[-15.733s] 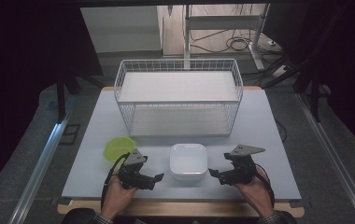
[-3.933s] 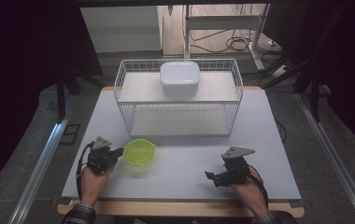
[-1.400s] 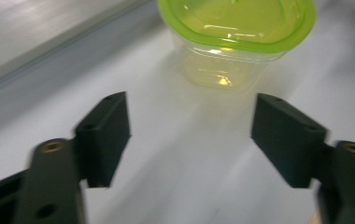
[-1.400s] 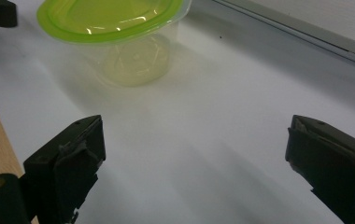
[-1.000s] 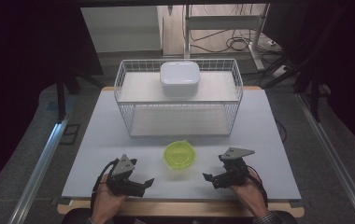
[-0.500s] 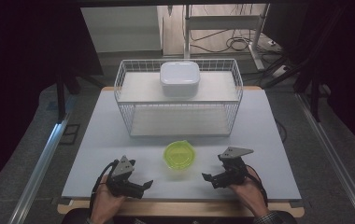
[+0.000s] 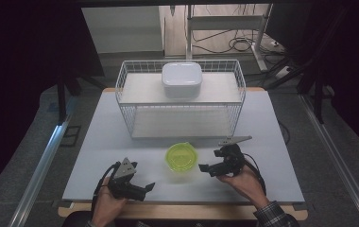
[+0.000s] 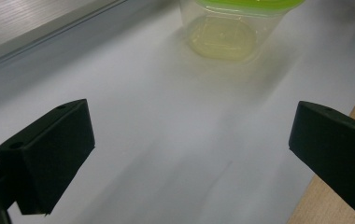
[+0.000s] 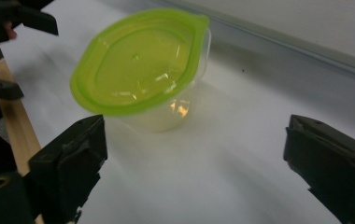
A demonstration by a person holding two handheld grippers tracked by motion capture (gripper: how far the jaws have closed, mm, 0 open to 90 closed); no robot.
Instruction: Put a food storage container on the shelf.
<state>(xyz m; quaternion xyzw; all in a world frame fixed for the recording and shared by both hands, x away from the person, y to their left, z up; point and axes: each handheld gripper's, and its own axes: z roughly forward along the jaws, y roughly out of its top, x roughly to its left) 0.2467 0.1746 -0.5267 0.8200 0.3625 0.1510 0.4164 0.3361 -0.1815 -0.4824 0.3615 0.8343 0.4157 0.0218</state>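
Green-lidded clear tub [image 7: 182,157] is seen upright on the white table [image 7: 272,142], near the front edge, in front of the wire basket [image 7: 180,97] and apart from it. Right gripper [image 7: 205,168] is held just beside the tub on its right, jaws pointed toward it and spread wide; they have just been closing a little, with nothing between them. In the right gripper view the tub [image 9: 140,70] sits ahead of the jaws, toward the left one, not touched. Left gripper [image 7: 145,188] is held at the front left, well short of the tub, jaws spread, nothing gripped; in the left gripper view the tub [image 8: 234,25] is seen farther off, past bare table. A white lidded container [image 7: 182,78] is seen at the basket, probably resting on its upper level, though that is hard to confirm
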